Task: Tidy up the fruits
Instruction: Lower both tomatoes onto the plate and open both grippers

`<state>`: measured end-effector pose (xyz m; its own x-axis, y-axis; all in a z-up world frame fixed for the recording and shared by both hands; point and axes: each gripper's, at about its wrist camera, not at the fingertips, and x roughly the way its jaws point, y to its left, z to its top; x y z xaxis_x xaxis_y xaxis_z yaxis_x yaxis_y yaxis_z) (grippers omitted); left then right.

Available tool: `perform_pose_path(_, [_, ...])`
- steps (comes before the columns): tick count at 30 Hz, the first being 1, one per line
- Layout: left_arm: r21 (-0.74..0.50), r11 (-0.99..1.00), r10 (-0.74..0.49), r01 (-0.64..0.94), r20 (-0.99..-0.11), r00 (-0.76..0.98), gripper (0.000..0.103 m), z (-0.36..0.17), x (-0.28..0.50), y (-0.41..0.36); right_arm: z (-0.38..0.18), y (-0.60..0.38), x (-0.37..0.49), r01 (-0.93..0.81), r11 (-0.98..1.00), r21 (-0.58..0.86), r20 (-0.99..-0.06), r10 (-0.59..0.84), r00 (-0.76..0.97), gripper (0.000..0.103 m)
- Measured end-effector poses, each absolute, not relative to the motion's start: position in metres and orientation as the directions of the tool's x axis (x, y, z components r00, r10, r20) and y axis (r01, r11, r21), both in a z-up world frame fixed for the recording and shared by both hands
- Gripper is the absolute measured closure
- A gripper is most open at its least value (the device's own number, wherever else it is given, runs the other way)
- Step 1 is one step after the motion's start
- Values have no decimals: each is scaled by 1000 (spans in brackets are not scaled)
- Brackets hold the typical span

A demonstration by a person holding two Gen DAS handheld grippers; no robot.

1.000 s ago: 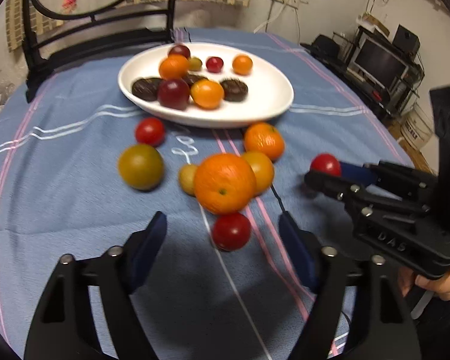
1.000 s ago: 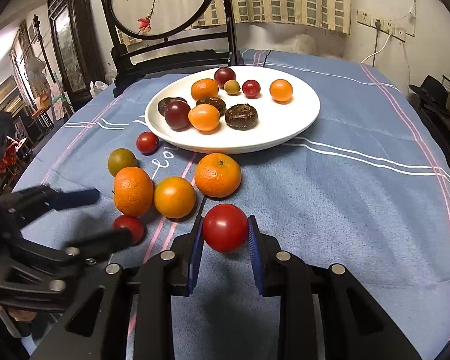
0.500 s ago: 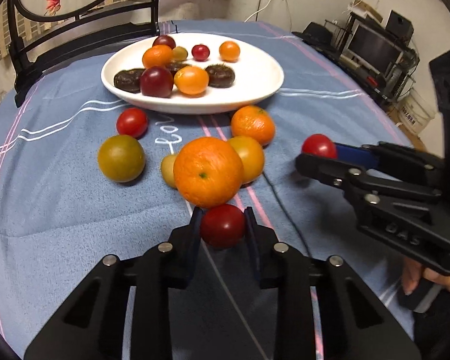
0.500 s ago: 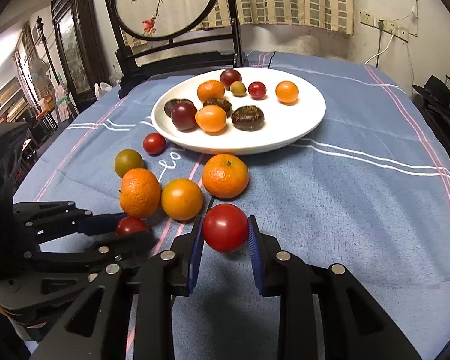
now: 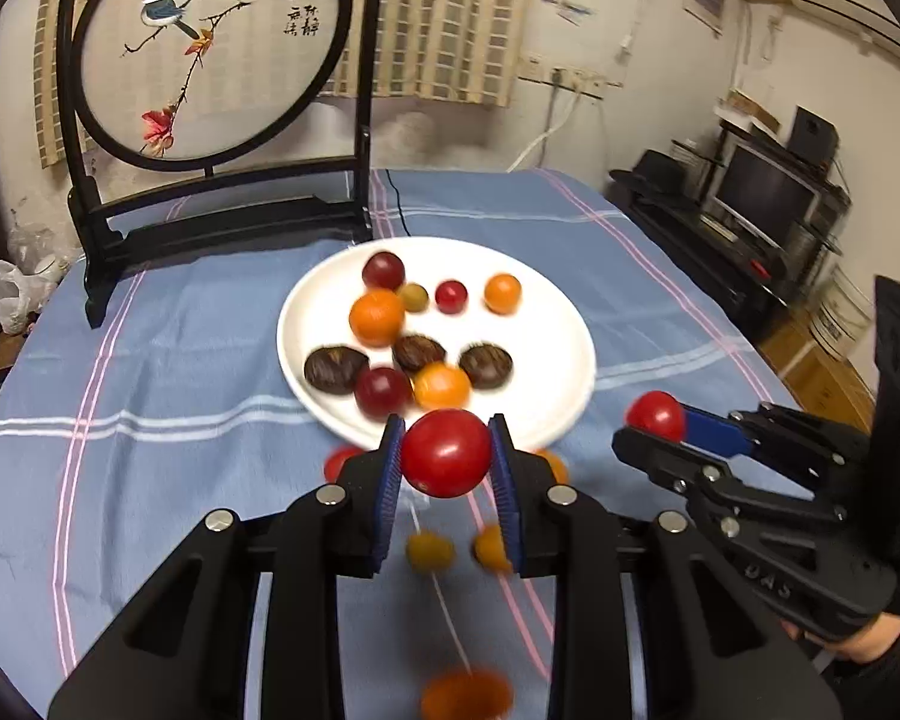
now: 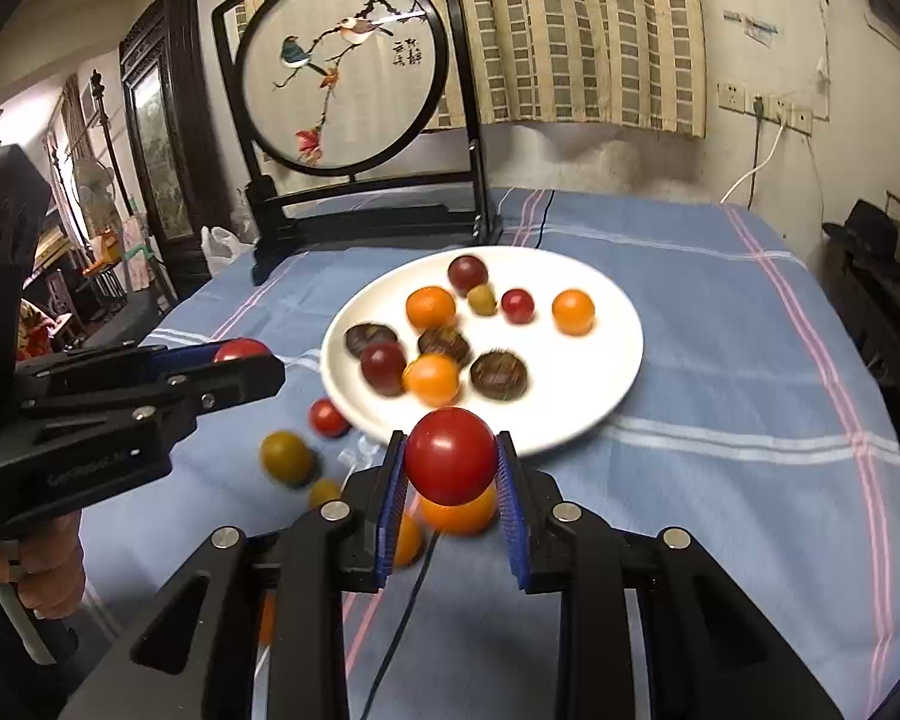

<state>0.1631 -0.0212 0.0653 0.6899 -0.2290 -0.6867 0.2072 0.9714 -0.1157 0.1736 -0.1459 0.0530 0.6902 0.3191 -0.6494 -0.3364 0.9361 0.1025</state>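
Blue tablecloth [image 5: 198,372], round tomato [image 5: 445,452] aloft

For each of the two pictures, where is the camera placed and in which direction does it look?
Left wrist view: on the left gripper, facing the white plate; shows its tomato, the right gripper, a hand.
Right wrist view: on the right gripper, facing the same plate; shows its tomato, the left gripper, a hand.
Shared: plate, painted screen, blue cloth.

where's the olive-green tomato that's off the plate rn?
Right wrist view, lower left: the olive-green tomato lies on the blue tablecloth, short of the white plate, between a small red tomato and a smaller yellowish one.
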Motion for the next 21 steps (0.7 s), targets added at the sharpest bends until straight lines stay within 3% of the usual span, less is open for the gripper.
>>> perform_pose_path(15, [-87, 985, -162, 150, -773, 614, 75, 21, 263, -45, 12, -134, 247, -339, 933, 125, -720, 320, 616, 73])
perform_pose_path(16, [-105, 983, -176, 150, -773, 610, 69, 19, 267, -47, 11, -136, 248, -333, 934, 129, -719, 320, 617, 67])
perform_pose_path(17, [-115, 982, -181, 146, -771, 611, 47, 19, 268, -46, 10, -137, 249, -328, 935, 133, -715, 320, 622, 58])
perform_pose_path(18, [-118, 985, -173, 129, -767, 618, 38, 19, 268, -46, 10, -140, 249, -317, 939, 136, -705, 316, 635, 42])
perform_pose_path(21, [-123, 985, -173, 122, -753, 635, 35, 24, 262, -43, 13, -142, 245, -321, 938, 133, -698, 318, 641, 41])
